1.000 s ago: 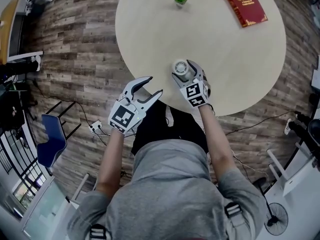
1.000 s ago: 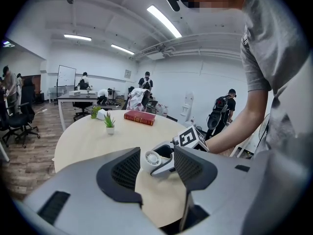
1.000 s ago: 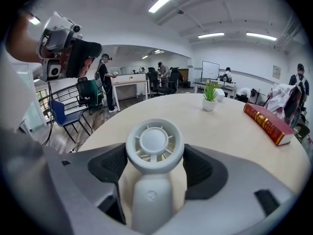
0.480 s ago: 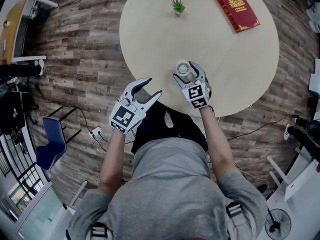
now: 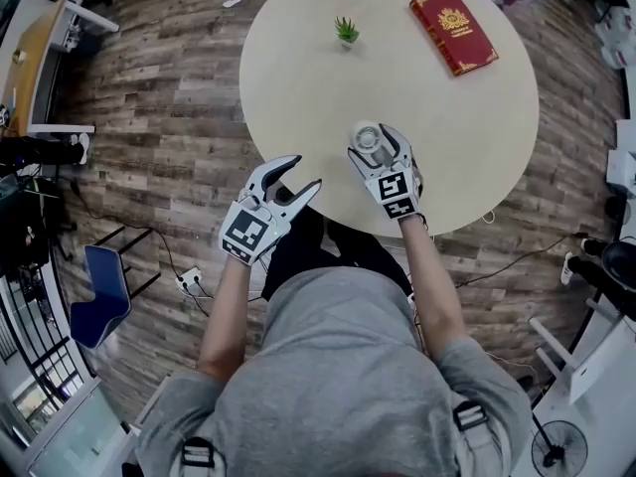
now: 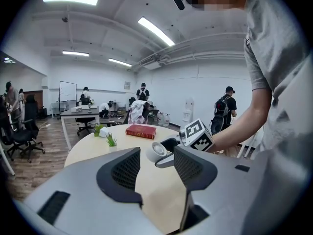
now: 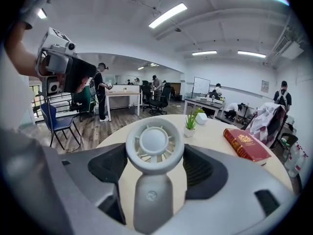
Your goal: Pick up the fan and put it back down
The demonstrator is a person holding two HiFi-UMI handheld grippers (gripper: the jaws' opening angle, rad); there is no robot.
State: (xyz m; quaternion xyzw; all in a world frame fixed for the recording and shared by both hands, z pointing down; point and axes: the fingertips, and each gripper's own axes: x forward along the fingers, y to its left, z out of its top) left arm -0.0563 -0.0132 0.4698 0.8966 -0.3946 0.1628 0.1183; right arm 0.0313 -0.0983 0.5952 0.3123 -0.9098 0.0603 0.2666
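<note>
Holding the fan clear of the table

Right gripper [image 5: 374, 145] is clamping the fan [image 7: 154, 142] by its round head, jaws wide, above the table's [image 5: 298, 78] six-o'clock edge. Left gripper [image 5: 304, 172], at eight o'clock from it, is gaping empty, seemingly keeping clear. Its view alone is showing the fan off the tabletop; the right gripper view alone is showing pads meeting the ring.

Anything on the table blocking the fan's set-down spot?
Nothing visible. The right gripper holds the fan over bare table near the person's edge. The plant and book sit well across the table, clear of it.
</note>
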